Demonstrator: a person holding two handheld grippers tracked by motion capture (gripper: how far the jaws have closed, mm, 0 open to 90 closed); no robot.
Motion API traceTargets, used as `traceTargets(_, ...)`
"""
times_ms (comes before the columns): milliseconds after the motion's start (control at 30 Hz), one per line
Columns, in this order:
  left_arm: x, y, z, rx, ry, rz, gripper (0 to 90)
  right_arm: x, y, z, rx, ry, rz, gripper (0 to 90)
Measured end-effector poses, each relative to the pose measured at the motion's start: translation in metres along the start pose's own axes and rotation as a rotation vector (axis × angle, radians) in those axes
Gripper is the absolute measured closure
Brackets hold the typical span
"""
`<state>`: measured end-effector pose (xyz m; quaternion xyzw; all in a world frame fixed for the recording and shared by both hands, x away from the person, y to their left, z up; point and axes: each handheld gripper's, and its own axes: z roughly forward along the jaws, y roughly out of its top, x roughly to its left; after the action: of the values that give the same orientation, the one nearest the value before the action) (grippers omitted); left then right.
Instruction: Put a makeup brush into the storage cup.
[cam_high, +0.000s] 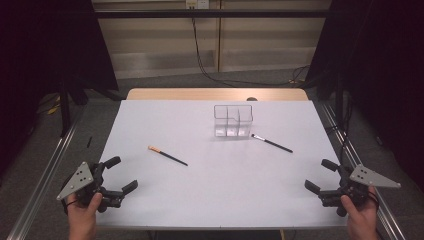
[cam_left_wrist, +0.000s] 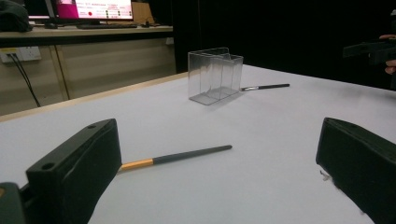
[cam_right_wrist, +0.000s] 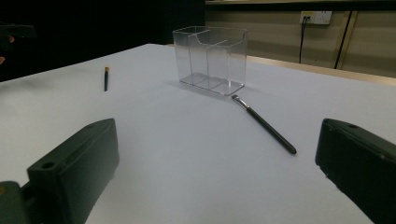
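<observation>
A clear plastic organiser (cam_high: 233, 120) (cam_left_wrist: 215, 76) (cam_right_wrist: 210, 59) with several compartments stands toward the back of the white table (cam_high: 210, 200). A black brush with an orange ferrule (cam_high: 167, 155) (cam_left_wrist: 182, 157) (cam_right_wrist: 106, 78) lies left of centre. A second black brush with a silver ferrule (cam_high: 272, 143) (cam_left_wrist: 265, 87) (cam_right_wrist: 264, 123) lies just right of the organiser. My left gripper (cam_high: 122, 175) is held at the front left corner, open, with nothing between its jaws. My right gripper (cam_high: 320, 175) is held at the front right corner, open and empty too.
The table's wooden back edge (cam_high: 217, 94) shows behind the white surface. Metal rails (cam_high: 45, 175) run along both sides. Cables (cam_high: 205, 60) hang over the far wall, and a monitor (cam_left_wrist: 93, 9) sits on a desk beyond.
</observation>
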<state>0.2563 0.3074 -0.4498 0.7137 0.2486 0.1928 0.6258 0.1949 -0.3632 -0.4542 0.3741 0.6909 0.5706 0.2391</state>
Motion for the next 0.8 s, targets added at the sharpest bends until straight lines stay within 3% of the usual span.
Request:
traceTargets(400, -0.001, 0.007, 0.005, -0.001, 0.006, 0.012, 0.0, 0.0, 0.0, -0.001, -0.006, 0.0, -0.008, 0.0)
traceTargets(800, -0.002, 0.02, 0.025, -0.011, -0.012, -0.003, 0.0, 0.002, 0.0, 0.003, -0.019, 0.019, -0.002, 0.0)
